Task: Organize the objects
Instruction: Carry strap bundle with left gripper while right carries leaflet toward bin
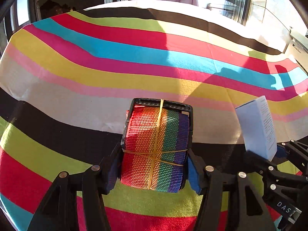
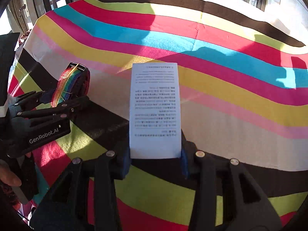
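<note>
One strap roll (image 1: pixel 155 150); one white box (image 2: pixel 155 111).

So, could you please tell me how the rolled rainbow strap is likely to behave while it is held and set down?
The strap is woven webbing, so probably soft and grippy. Its rubber bands should stop it unrolling. The left tongs squeeze its sides, so it may give slightly.

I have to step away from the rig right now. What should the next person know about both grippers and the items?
Left gripper: shut on the rolled rainbow strap, bound with rubber bands, held above the striped cloth.
Right gripper: shut on the white printed box, upright, also held off the cloth.
Done: both items picked up.
Left: neither is set down yet; no container or target spot shows in either view, so choose a place on the cloth.
</note>
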Tool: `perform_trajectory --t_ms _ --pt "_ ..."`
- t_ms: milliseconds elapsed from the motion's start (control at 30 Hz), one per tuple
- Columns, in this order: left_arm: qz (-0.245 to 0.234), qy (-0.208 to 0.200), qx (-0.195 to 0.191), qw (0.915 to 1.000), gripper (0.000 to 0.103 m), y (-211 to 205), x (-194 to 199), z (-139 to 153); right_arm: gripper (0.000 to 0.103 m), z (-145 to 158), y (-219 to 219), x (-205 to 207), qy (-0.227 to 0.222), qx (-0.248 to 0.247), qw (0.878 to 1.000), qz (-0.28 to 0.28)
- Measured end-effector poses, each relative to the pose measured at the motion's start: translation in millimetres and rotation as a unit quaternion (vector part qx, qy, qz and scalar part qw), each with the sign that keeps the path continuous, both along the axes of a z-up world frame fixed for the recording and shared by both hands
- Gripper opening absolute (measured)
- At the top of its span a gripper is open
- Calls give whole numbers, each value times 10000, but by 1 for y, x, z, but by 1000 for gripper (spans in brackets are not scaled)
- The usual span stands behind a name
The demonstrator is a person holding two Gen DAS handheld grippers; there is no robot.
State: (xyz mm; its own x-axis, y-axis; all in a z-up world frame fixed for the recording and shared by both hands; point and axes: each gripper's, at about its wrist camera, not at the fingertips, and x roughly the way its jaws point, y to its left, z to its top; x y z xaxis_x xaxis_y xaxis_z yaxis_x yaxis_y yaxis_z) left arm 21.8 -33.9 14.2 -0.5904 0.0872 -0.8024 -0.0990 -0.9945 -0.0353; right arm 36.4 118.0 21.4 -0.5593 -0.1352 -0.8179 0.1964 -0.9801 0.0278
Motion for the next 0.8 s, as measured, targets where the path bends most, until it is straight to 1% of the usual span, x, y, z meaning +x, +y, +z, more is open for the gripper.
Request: perform_trajectory --t_ms 533,700,800 --pt "-41 -93 17 9999 60 -25 80 2 46 8 -25 56 -81 247 9993 279" --pt "-111 -39 -81 9999 60 -33 107 4 46 12 -31 70 -59 303 9989 352" --pt "-115 -36 -66 9999 60 -37 121 4 46 14 -33 78 -56 323 9987 397"
